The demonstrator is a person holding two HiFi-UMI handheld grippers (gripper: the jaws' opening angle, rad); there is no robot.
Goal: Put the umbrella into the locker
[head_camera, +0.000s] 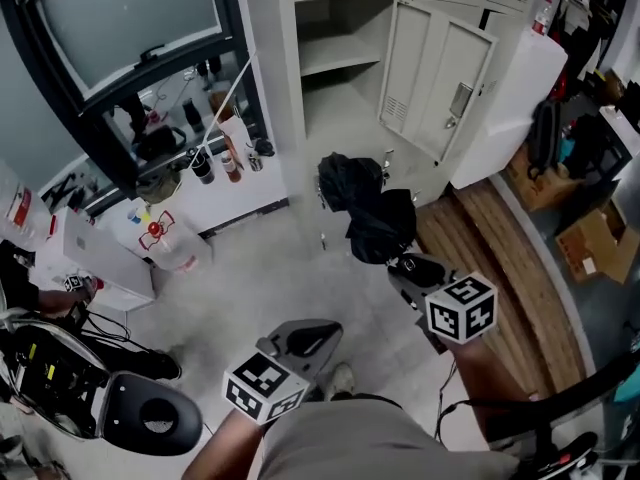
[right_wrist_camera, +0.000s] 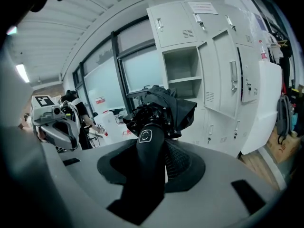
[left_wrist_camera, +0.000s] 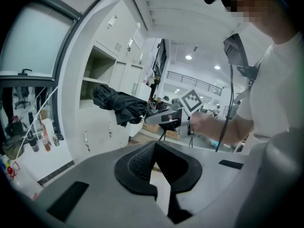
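A folded black umbrella (head_camera: 365, 208) hangs in the air in front of the white lockers, and my right gripper (head_camera: 405, 268) is shut on its black handle (right_wrist_camera: 151, 146). The canopy (right_wrist_camera: 164, 109) bunches just beyond the jaws. One locker compartment (head_camera: 345, 58) stands open ahead with a shelf inside, its door (head_camera: 440, 78) swung out to the right. My left gripper (head_camera: 305, 338) is lower and to the left, its pads meeting at the tips with nothing between them. From the left gripper view the umbrella (left_wrist_camera: 118, 106) shows off to the left of the right gripper (left_wrist_camera: 164, 118).
A window sill (head_camera: 200, 183) with several bottles runs left of the lockers. A white bag (head_camera: 160, 238) lies on the floor below it. A black scooter (head_camera: 80, 388) stands at the lower left. Cardboard boxes (head_camera: 595, 243) and a wooden floor strip (head_camera: 510, 268) are on the right.
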